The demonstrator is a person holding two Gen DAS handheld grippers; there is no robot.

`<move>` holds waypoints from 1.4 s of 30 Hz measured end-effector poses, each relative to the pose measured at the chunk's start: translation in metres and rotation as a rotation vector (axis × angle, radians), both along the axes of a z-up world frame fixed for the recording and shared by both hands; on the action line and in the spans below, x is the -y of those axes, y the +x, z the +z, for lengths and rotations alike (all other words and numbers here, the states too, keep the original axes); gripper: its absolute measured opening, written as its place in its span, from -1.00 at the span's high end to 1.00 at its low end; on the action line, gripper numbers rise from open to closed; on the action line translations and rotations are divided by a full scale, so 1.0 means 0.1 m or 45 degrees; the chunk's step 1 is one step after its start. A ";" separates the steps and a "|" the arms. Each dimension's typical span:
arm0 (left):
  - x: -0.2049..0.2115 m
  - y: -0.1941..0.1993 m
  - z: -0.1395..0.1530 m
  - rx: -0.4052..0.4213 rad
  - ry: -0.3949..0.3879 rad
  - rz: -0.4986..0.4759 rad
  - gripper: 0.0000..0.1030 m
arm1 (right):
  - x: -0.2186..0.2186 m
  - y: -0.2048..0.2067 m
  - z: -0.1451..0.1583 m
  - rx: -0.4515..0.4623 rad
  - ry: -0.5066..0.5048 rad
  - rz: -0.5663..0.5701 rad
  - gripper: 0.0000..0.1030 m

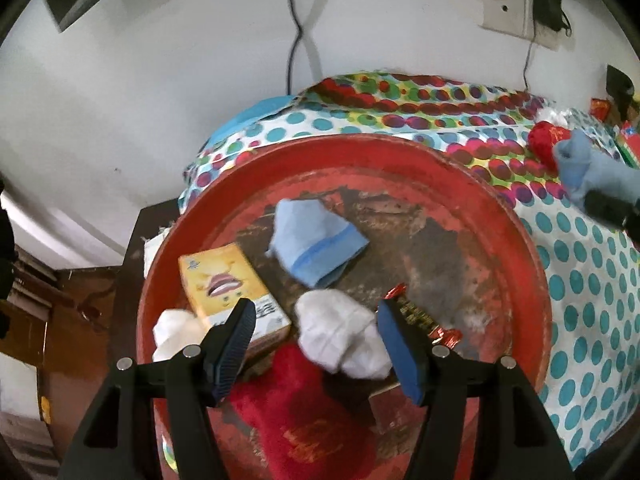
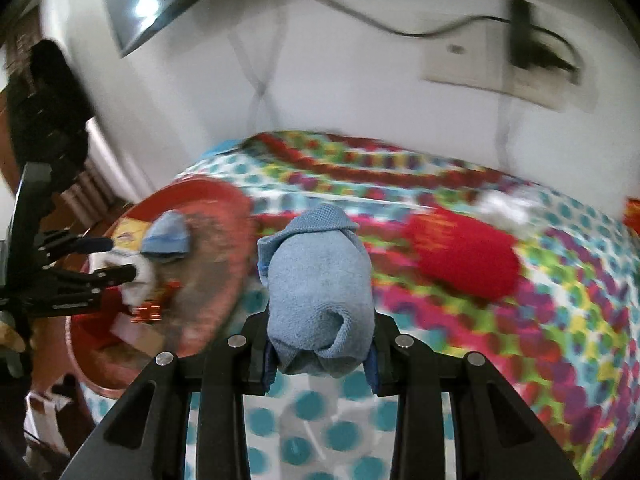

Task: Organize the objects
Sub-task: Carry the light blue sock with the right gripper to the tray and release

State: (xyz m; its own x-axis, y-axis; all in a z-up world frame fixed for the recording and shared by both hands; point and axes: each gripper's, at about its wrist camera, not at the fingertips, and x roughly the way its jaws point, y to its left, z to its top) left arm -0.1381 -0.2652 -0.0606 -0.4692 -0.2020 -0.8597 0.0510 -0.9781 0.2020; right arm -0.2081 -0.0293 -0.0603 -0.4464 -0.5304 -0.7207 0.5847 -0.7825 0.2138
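Note:
A worn red round tray (image 1: 500, 216) holds a light blue sock (image 1: 316, 236), a white sock (image 1: 340, 332), a yellow box (image 1: 228, 284), a red sock (image 1: 296, 408) and a red candy wrapper (image 1: 420, 316). My left gripper (image 1: 316, 340) is open just above the white sock, jaws either side of it. My right gripper (image 2: 320, 364) is shut on a rolled light blue sock (image 2: 316, 280), held above the dotted cloth right of the tray (image 2: 224, 200). The held sock also shows at the right edge of the left wrist view (image 1: 592, 164).
A colourful dotted cloth (image 2: 560, 320) covers the surface. A red sock (image 2: 464, 256) and a white item (image 2: 504, 204) lie on it to the right. A wall with a socket plate (image 1: 508, 8) and cables stands behind. Dark wooden furniture (image 1: 80, 300) is on the left.

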 end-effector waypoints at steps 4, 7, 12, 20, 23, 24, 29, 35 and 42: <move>0.11 0.13 0.00 0.001 0.017 0.024 -0.27 | 0.43 0.13 0.02 0.009 -0.025 0.113 0.38; 0.19 0.21 0.01 0.007 0.010 0.047 -0.27 | 0.72 0.17 0.01 0.015 -0.007 0.164 0.38; 0.35 0.35 -0.01 0.008 0.035 0.096 -0.27 | 1.09 0.17 -0.09 0.069 0.004 0.206 0.38; 0.42 0.31 0.00 0.008 -0.010 0.090 -0.27 | 1.38 0.12 -0.19 0.070 0.079 0.262 0.38; 0.45 0.25 0.02 -0.001 -0.007 0.097 -0.27 | 1.46 0.12 -0.25 0.090 0.093 0.301 0.38; 0.46 0.24 0.01 -0.004 -0.002 0.102 -0.27 | 1.50 0.13 -0.28 0.096 0.101 0.318 0.38; 0.56 0.23 -0.07 0.018 0.040 0.129 -0.27 | 1.64 0.21 -0.43 0.090 0.146 0.373 0.30; 0.60 0.20 -0.13 0.026 0.057 0.135 -0.27 | 1.63 0.25 -0.41 -0.015 0.149 0.371 -0.23; 0.56 0.15 -0.18 0.042 0.071 0.130 -0.27 | 1.52 0.16 -0.25 -0.044 0.071 0.374 -0.38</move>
